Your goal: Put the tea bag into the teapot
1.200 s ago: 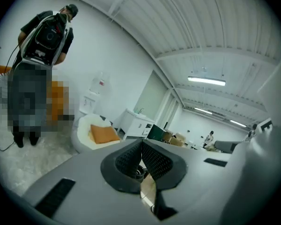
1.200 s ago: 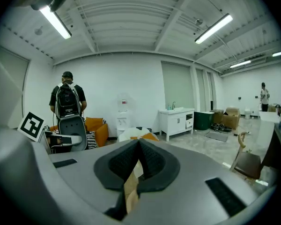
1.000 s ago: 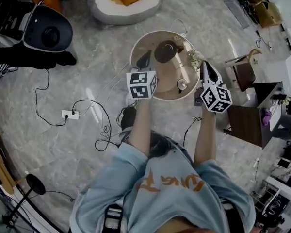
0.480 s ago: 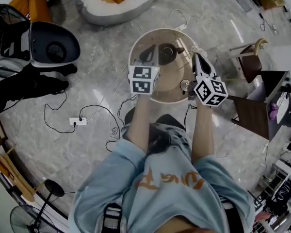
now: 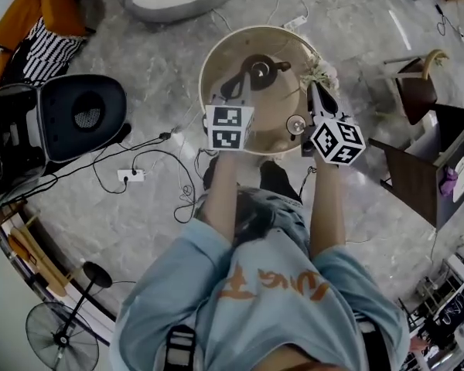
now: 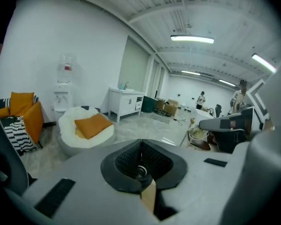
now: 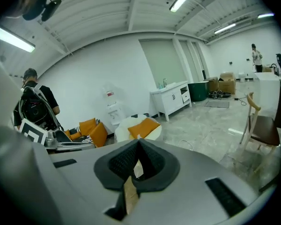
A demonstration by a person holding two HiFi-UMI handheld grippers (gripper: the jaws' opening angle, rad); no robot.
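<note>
A dark teapot (image 5: 259,72) with a shiny lid knob stands on the round tan table (image 5: 216,60). My left gripper (image 5: 233,91) hovers over the table's near left part, its tips close to the teapot's left side. In the left gripper view its jaws (image 6: 141,144) are shut, and a small shiny round thing shows low between the pads. My right gripper (image 5: 315,91) is over the table's right edge. In its own view the right gripper (image 7: 138,142) is shut on a thin white slip, the tea bag (image 7: 137,168).
A small round metal piece (image 5: 296,124) lies near the table's front edge, and flowers (image 5: 322,74) stand at its right. On the floor are cables, a power strip (image 5: 131,175), a black seat (image 5: 77,114), a wooden chair (image 5: 417,91) and a dark cabinet (image 5: 425,184).
The right gripper has come left from beside the table to over its right edge. The left gripper holds about the same place near the teapot. The head view has shifted.
</note>
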